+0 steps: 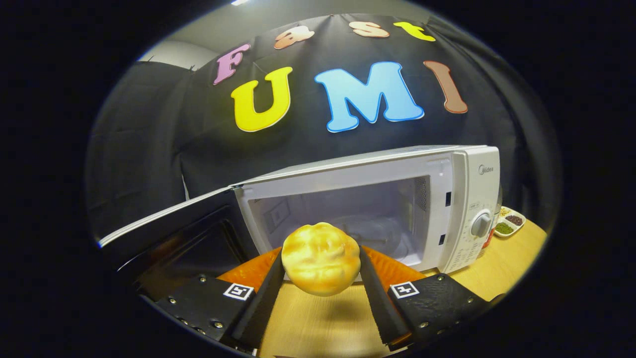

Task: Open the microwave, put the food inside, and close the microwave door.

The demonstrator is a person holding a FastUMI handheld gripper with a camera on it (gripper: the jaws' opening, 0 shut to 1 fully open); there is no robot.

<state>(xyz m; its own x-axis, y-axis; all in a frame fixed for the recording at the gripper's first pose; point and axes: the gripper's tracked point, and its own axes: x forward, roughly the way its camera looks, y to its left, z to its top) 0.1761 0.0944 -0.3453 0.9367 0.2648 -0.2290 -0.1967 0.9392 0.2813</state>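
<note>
A golden-brown bun [321, 258] hangs above the wooden table, clamped between the two fingers of my gripper [322, 262], which press on its left and right sides. Just beyond it stands a white microwave [467, 199] with its cavity [348, 219] exposed. Its door [174, 233] is swung out wide to the left, dark inner window facing me. The bun sits in front of the cavity's mouth, outside it.
An orange mat [248, 271] lies under the microwave's front. The control knob [481, 224] is on the right panel. To the right of the microwave sits a small white dish [511, 222] with seeds or spices. Light wooden tabletop [318, 323] stretches below the fingers.
</note>
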